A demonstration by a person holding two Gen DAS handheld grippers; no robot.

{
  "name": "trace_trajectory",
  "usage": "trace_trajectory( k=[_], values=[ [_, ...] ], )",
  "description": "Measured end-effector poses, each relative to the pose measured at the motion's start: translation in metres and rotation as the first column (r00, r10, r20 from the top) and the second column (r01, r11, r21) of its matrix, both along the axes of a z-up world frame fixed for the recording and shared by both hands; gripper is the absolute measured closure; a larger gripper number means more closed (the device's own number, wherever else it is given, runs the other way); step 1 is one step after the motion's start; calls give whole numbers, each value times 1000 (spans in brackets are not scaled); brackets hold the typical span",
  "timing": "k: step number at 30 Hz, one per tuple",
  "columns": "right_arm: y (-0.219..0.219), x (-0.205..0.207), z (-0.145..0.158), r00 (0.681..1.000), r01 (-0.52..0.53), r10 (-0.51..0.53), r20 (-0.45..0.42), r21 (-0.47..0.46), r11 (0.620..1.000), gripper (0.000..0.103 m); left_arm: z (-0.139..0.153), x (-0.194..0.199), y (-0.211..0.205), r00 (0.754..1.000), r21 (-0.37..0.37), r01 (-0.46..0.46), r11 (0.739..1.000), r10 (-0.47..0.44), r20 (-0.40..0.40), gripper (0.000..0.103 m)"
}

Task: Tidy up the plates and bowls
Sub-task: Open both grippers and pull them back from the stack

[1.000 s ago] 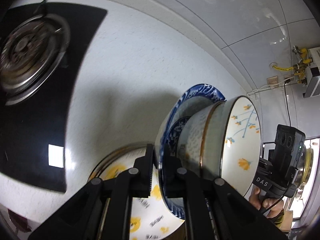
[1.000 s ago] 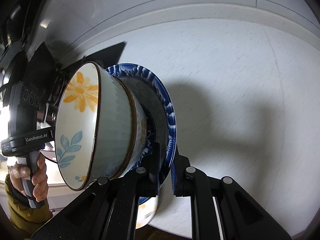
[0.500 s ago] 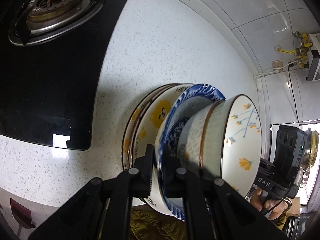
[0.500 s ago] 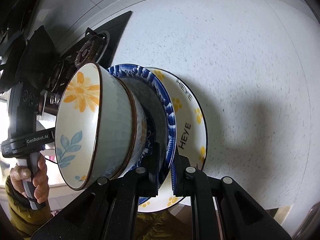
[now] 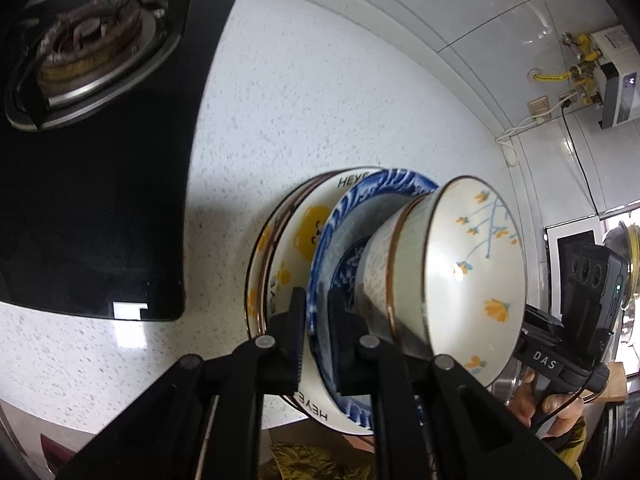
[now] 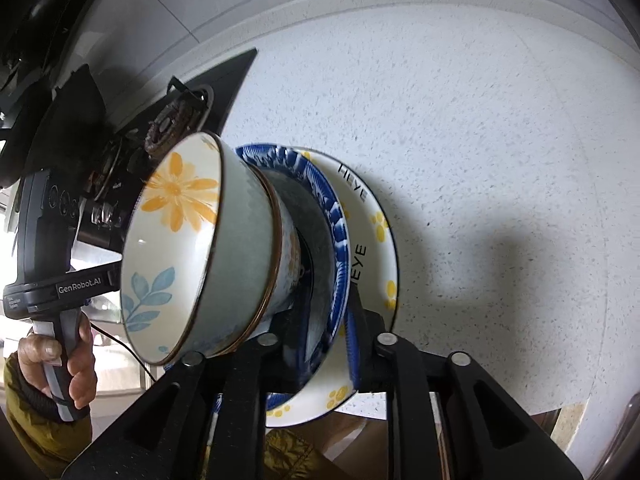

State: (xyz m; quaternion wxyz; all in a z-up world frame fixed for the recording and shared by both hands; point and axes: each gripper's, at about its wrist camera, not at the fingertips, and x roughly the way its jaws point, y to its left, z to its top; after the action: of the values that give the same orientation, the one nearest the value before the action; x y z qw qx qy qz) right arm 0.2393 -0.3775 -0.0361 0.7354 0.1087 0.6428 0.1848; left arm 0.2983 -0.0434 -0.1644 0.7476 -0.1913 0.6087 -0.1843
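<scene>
A blue-patterned plate (image 5: 344, 216) (image 6: 336, 216) carries two nested bowls: a flowered bowl (image 5: 472, 272) (image 6: 172, 232) sits inside a brown-rimmed bowl (image 5: 380, 264) (image 6: 286, 264). This plate rests on a white plate with yellow prints and "HEYE" lettering (image 5: 300, 240) (image 6: 376, 240), which tops another brown-edged plate (image 5: 260, 248). My left gripper (image 5: 316, 320) straddles the blue plate's rim on one side and my right gripper (image 6: 328, 340) on the opposite side. Both pairs of jaws are opening, with the rim between them and thin gaps showing beside it.
A black glass hob with a gas burner (image 5: 80, 40) (image 6: 172, 120) lies to one side on the white speckled counter (image 5: 320, 100). The plates sit close to the counter's front edge. A tiled wall runs behind, with a gas heater (image 5: 616, 76). A hand (image 6: 60, 364) holds each gripper handle.
The blue plate with its bowls travelled over the counter onto the yellow-printed plate. Both grippers' jaws have widened slightly around its rim.
</scene>
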Motion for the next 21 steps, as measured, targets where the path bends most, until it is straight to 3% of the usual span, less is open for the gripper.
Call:
trace_trajectory(
  k=[3,5,7,10,12,13,15,18,21],
  values=[
    [-7,-7,12,998,27,-24,63,-43,999,61,13,-4,0,998,31,-1,1000,-1,63,72],
    [-13,-14,21,993,56,-50,107,-54,997,45,23,-10,-1,994,50,8,999,-14,111,72],
    [-17,-20,30,987,81,-76,143,-31,996,22,34,-17,-2,986,63,2,998,-12,167,72],
    [-20,-36,54,965,110,-96,244,-44,993,11,55,-33,0,957,115,-31,993,-4,290,70],
    [-17,-46,69,943,116,-84,322,-81,990,3,77,-50,1,905,176,-86,981,3,426,66],
    [-14,-53,78,928,114,-70,367,-100,988,2,91,-62,0,863,212,-128,969,3,506,65],
    [-12,-64,94,900,107,-37,435,-136,985,1,114,-84,-1,789,258,-198,946,-3,615,51],
    [-8,-82,118,848,111,5,531,-186,976,1,142,-115,-8,698,290,-285,914,-10,716,45],
    [-9,-102,143,789,117,41,613,-215,970,1,166,-148,-11,636,287,-353,891,4,772,44]
  ],
)
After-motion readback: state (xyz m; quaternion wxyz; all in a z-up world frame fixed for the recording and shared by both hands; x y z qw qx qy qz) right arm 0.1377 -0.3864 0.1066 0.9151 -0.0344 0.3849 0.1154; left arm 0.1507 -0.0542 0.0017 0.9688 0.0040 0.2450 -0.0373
